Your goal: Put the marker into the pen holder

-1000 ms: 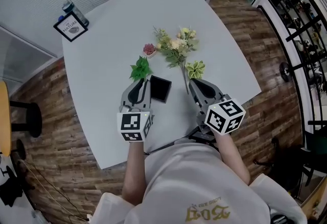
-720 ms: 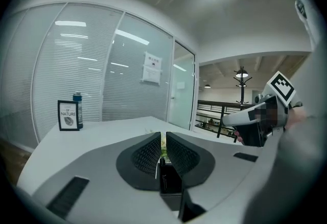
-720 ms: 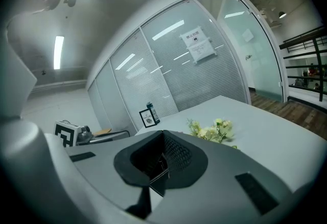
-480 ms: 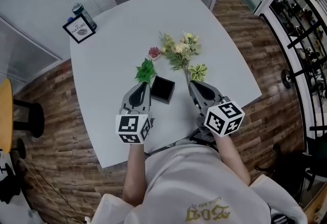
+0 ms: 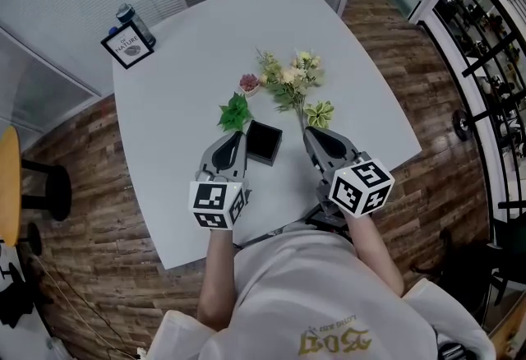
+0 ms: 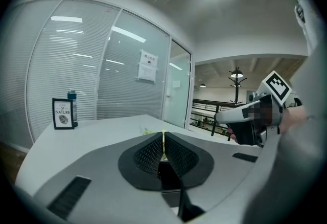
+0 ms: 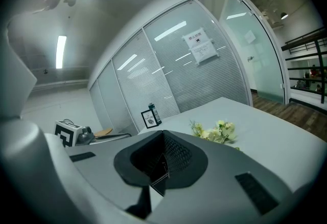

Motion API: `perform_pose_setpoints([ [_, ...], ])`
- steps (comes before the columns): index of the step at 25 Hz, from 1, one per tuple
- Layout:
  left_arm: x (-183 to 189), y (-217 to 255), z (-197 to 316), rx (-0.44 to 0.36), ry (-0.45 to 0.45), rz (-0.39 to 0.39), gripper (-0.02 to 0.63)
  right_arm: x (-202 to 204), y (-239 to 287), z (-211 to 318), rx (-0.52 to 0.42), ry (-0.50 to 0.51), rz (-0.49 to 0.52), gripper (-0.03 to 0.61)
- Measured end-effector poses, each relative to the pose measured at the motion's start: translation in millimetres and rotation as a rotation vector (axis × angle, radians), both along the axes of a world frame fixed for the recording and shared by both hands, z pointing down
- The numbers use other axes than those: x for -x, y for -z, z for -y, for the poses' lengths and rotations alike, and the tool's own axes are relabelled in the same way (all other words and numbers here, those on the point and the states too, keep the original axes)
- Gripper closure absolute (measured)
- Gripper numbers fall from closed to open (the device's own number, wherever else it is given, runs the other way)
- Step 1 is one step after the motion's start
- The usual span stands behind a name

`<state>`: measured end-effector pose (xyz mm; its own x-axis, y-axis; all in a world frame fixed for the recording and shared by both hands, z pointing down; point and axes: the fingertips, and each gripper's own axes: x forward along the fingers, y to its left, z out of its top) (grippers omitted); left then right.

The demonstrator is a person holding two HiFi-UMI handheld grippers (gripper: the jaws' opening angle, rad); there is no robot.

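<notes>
The holder [image 5: 265, 142], a black square box, stands on the surface [image 5: 189, 62] a little in from the near edge, in the gap between the two grippers. I cannot pick out the marker in any view.

Both forearms reach out from the person's body over the near edge. Each hand sits behind its marker cube, and the grippers point away across the surface, side by side and slightly fanned apart.

The left gripper [image 5: 237, 136] has its tip just beside the holder's left side. Its jaws are pressed together, leaving only a hairline slit with nothing clamped in it. The right gripper [image 5: 311, 134] lies to the holder's right, with a strip of bare surface between them. Its jaws are likewise clenched, with nothing that can be made out between them.

A green sprig [image 5: 235, 113] lies just past the left tip, and a pale leaf [image 5: 317, 113] just past the right tip. Farther toward the middle lie a pink flower [image 5: 248, 84] and a bouquet [image 5: 289, 79], whose thin stem runs down toward the right gripper. In the far left corner a framed sign [image 5: 127, 48] stands with a can [image 5: 134, 23] close behind it.
</notes>
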<state>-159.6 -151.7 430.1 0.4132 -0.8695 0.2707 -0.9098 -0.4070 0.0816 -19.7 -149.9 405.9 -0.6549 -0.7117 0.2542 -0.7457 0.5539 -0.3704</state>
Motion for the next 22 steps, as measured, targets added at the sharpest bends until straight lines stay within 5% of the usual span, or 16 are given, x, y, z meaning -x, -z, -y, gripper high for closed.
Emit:
perform_pose_setpoints([
  [22,1.9,-7.8,5.1,0.022,-0.012,-0.015,0.594,1.6,-7.0,3.2,0.019,-0.002,-0.012,0.561],
])
